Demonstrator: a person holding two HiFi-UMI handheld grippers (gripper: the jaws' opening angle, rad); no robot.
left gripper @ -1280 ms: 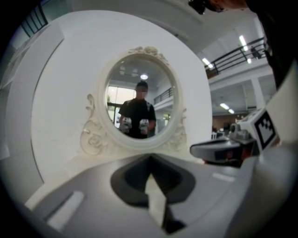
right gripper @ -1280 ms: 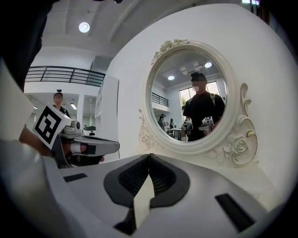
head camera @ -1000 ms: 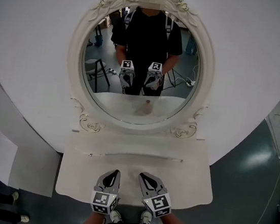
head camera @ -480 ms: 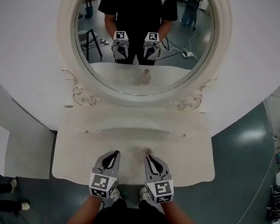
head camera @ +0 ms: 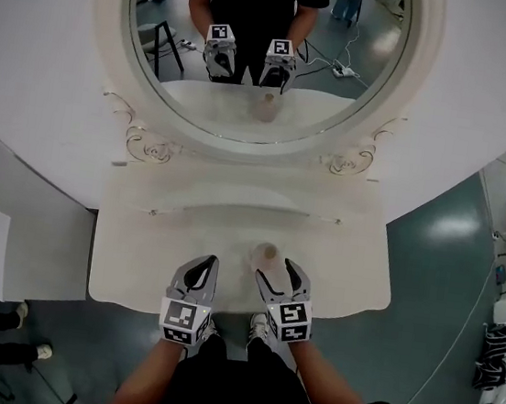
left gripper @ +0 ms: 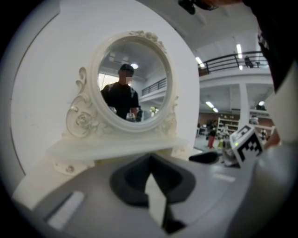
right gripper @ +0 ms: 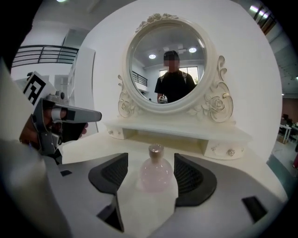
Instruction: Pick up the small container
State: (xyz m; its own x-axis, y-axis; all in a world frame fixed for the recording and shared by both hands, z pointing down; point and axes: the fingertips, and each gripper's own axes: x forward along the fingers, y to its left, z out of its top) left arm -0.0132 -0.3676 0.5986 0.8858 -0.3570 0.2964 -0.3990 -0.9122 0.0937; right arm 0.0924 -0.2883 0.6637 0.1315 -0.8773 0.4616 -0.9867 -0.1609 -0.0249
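The small container is a pale pink round bottle (head camera: 267,255) with a tan cap, standing upright on the cream dressing table (head camera: 134,264). My right gripper (head camera: 276,269) reaches it from the near edge. Its jaws have just been opening, and the bottle (right gripper: 156,175) now stands between the dark pads (right gripper: 113,174) with a gap to the left one. On the right the gap is too thin to judge, and I see no squeeze. To its left my left gripper (head camera: 201,271) hovers over the tabletop, its tips (left gripper: 150,158) meeting with nothing between them.
An ornate oval mirror (head camera: 264,50) rises behind the table and reflects the person and both grippers. Below it runs a raised shelf with small knobbed drawers (right gripper: 186,132). The table's front edge lies just under both grippers, with grey floor (head camera: 441,249) beyond.
The view has tipped down and the bottle has come into sight. Both grippers have sunk towards the tabletop. The right gripper's jaws have spread and now flank the bottle.
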